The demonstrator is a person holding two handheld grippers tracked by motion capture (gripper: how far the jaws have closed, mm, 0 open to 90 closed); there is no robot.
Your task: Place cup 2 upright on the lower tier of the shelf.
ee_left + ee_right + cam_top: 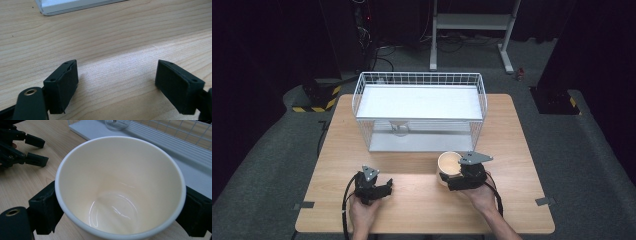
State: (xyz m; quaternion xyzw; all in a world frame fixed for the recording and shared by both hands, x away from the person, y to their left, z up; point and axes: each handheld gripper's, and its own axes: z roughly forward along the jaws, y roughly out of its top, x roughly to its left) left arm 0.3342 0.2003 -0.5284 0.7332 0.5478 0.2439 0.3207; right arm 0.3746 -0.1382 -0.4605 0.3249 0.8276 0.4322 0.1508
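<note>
right gripper view: right gripper (120, 210) fingers pinching glossy round cream cup (120, 192); left gripper (116, 82) fingers spread over woodgrain table (112, 32).

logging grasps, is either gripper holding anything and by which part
The right gripper holds the cream cup by its side wall, below the rim. The left gripper is open, holding nothing.

Table (422, 200): pale wood-grain top, matt, smooth. Cup (120, 190): cream inside, glossy, highlights at bottom; probably coated paper, hard to tell. Basket (419, 80): thin white-coated wire mesh over smooth white base. Right gripper (117, 215), left gripper (116, 85): jaws matt black, plastic-looking; pads (68, 82) faintly textured.
</note>
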